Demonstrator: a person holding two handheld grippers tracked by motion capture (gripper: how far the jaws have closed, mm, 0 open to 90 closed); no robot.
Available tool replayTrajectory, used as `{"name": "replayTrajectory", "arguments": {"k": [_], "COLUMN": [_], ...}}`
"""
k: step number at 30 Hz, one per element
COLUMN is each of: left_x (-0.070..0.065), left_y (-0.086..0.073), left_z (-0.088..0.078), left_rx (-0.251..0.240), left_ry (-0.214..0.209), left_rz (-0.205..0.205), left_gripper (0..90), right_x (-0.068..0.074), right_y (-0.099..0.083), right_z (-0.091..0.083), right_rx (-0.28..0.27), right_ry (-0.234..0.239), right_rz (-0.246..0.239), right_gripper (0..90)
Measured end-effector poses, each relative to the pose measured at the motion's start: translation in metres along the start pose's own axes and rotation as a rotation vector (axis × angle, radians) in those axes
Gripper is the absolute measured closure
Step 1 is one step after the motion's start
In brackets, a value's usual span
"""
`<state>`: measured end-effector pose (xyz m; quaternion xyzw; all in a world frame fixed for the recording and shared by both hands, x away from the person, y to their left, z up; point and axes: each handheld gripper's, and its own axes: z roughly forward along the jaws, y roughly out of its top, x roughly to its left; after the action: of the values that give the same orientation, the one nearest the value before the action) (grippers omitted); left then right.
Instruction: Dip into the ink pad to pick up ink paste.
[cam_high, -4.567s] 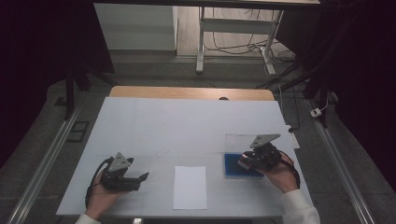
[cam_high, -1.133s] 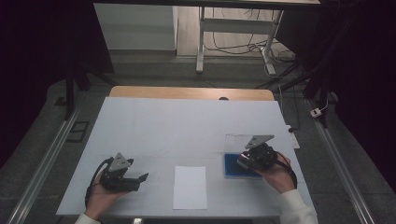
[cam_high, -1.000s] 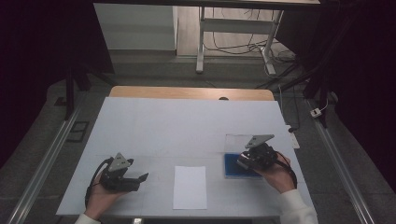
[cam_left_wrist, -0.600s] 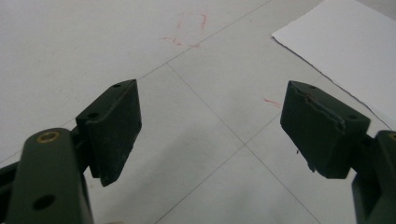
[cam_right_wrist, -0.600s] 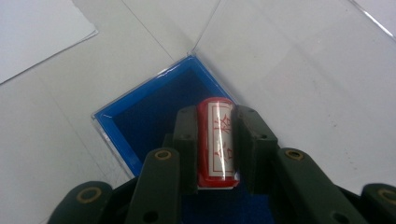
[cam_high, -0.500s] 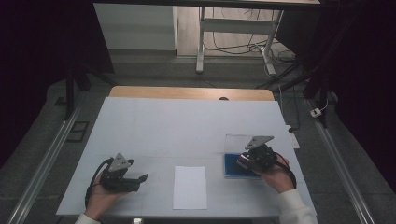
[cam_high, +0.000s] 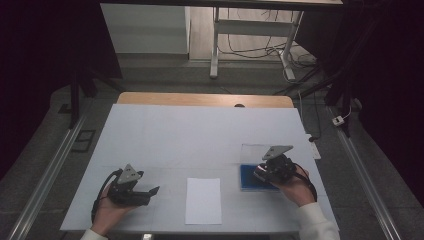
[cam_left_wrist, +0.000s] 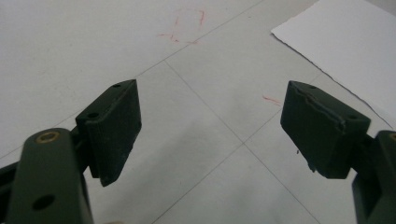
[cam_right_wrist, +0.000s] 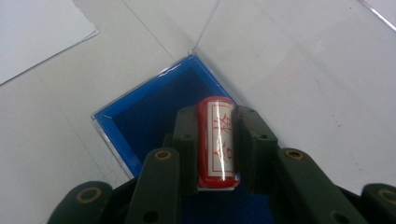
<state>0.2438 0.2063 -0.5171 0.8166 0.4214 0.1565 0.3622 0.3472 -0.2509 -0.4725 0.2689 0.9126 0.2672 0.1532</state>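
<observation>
My right gripper (cam_right_wrist: 215, 116) is shut on a red cylinder stamp (cam_right_wrist: 215, 140) with a white label and red characters. It holds the stamp over a blue ink pad (cam_right_wrist: 149, 112) in a clear case, whose clear lid (cam_high: 255, 151) lies open behind it. In the high view this right gripper (cam_high: 261, 173) sits above the blue ink pad (cam_high: 248, 177) at the right of the table. A white sheet of paper (cam_high: 203, 200) lies at the front middle. My left gripper (cam_high: 150, 192) rests open at the front left, nothing between its jaws; the paper's corner (cam_left_wrist: 345, 42) lies beyond it.
A pale cover (cam_high: 200, 140) with fold lines and faint red marks (cam_left_wrist: 184, 28) lies over the table. Wooden table edge (cam_high: 205, 99) runs along the far side. Beyond it stand desk legs and cables (cam_high: 250, 45) on the floor. Metal rails (cam_high: 45, 170) flank the table.
None of note over the last second; both hands stay in place. Since the oldest frame the right gripper has shifted slightly left and lower over the ink pad.
</observation>
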Motion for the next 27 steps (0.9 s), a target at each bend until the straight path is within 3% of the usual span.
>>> {"name": "replayTrajectory", "arguments": {"k": [13, 19, 27], "left_x": [0.001, 0.003, 0.002], "left_y": [0.000, -0.001, -0.001], "left_z": [-0.002, -0.002, -0.003], "left_rx": [-0.008, -0.008, -0.012], "left_ry": [-0.004, -0.004, -0.001], "left_rz": [0.005, 0.006, 0.002], "left_gripper": [20.8, 20.8, 20.8], "right_x": [0.000, -0.006, -0.006], "right_y": [-0.001, -0.004, -0.002], "right_z": [-0.002, -0.022, -0.039], "right_rx": [-0.013, -0.131, -0.179], "right_ry": [-0.001, 0.005, 0.001], "right_rz": [0.006, 0.052, 0.056], "right_gripper": [70.7, 70.6, 70.5]}}
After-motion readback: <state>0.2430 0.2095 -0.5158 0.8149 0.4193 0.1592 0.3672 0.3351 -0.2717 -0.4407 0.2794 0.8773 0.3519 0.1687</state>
